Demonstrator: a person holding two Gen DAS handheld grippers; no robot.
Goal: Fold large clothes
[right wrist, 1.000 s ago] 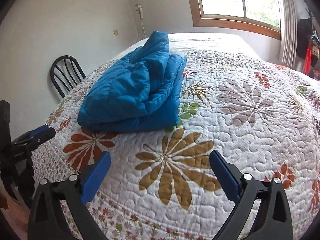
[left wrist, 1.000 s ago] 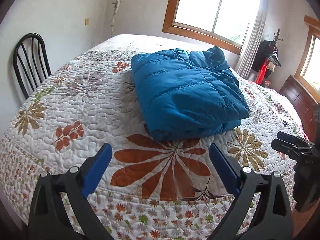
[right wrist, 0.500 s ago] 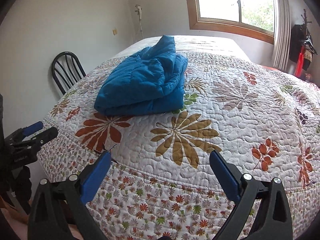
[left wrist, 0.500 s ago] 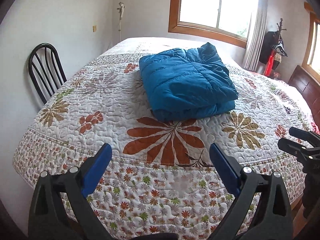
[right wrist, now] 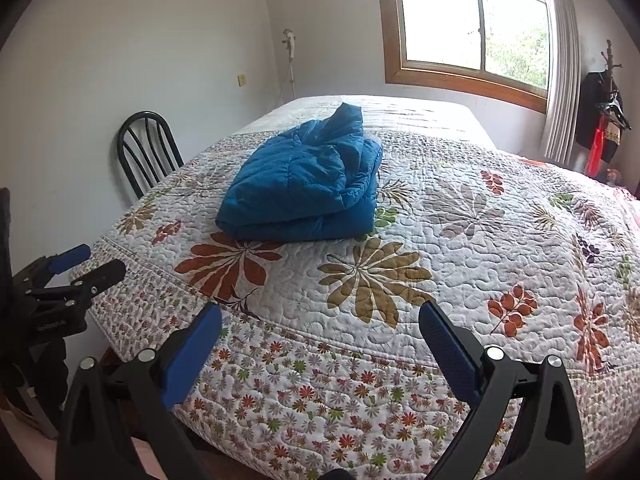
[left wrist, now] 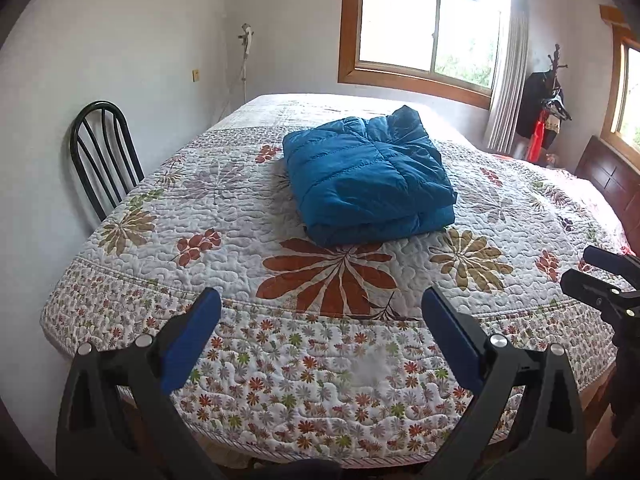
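Note:
A blue puffer jacket [left wrist: 366,176] lies folded in a thick bundle on the floral quilted bed [left wrist: 224,208]; it also shows in the right wrist view [right wrist: 304,188]. My left gripper [left wrist: 320,304] is open and empty, held off the bed's near edge, well short of the jacket. My right gripper [right wrist: 320,320] is open and empty, also off the near edge. Each gripper shows in the other's view: the right one at the right edge [left wrist: 604,276], the left one at the left edge [right wrist: 80,268].
A black metal chair [left wrist: 104,156] stands against the wall left of the bed. A window [left wrist: 424,32] with a curtain is behind the bed. A coat rack with hanging clothes [left wrist: 544,108] and a dark wooden headboard [left wrist: 612,176] are at the right.
Both grippers have pulled back from the bed, away from the folded jacket. The bed's near edge and side drop now show. Both stayed open and empty.

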